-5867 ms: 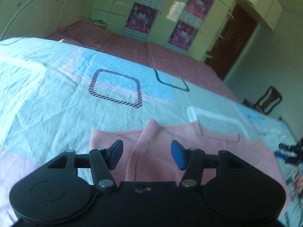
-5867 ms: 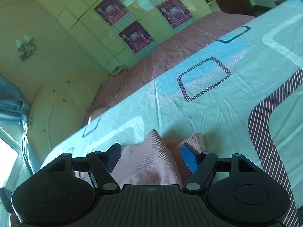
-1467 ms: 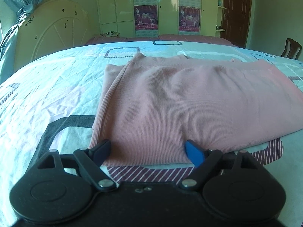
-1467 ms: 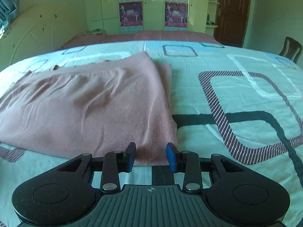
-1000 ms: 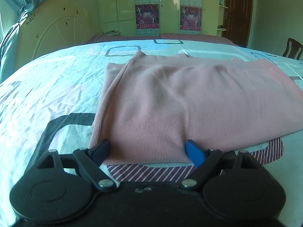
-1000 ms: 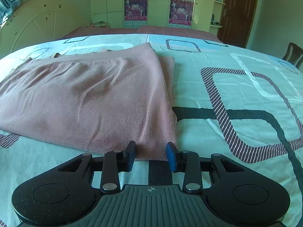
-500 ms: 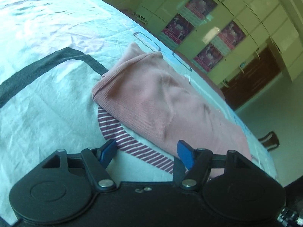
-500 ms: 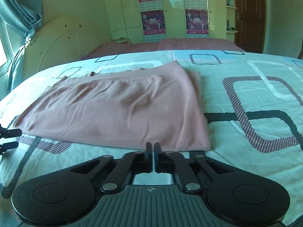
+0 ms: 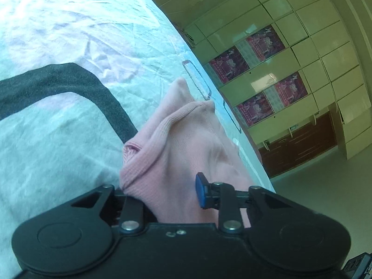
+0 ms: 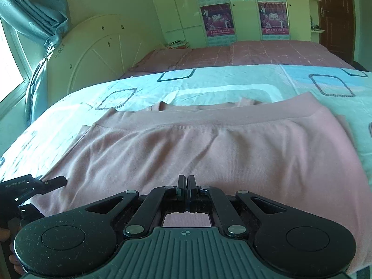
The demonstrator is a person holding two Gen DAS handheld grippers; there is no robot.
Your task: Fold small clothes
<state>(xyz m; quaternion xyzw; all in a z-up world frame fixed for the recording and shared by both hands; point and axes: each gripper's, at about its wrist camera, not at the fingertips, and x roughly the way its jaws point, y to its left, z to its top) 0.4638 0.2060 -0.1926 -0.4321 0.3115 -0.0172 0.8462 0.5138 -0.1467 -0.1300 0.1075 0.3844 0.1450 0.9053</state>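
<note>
While the pink garment [image 10: 209, 144] lies folded once across the middle of the bed [image 10: 209, 86], its left end is bunched and raised off the sheet, so the step in hand looks like the second fold, end over end. The left hand-held gripper [image 9: 160, 193] has that bunched end between its fingers, but the blue pad [image 9: 199, 190] stands apart from the cloth and the other finger is hidden, so I cannot tell whether it truly grips. The right hand-held gripper [image 10: 186, 186] is clenched, its fingers pressed together at the near hem with nothing seen between them. Next, I judge, the left end must be carried across toward the right edge and laid square. The headboard [image 10: 100, 53], curtain [image 10: 41, 11] and wardrobe [image 10: 232, 7] stand well apart; nothing blocks the way.
</note>
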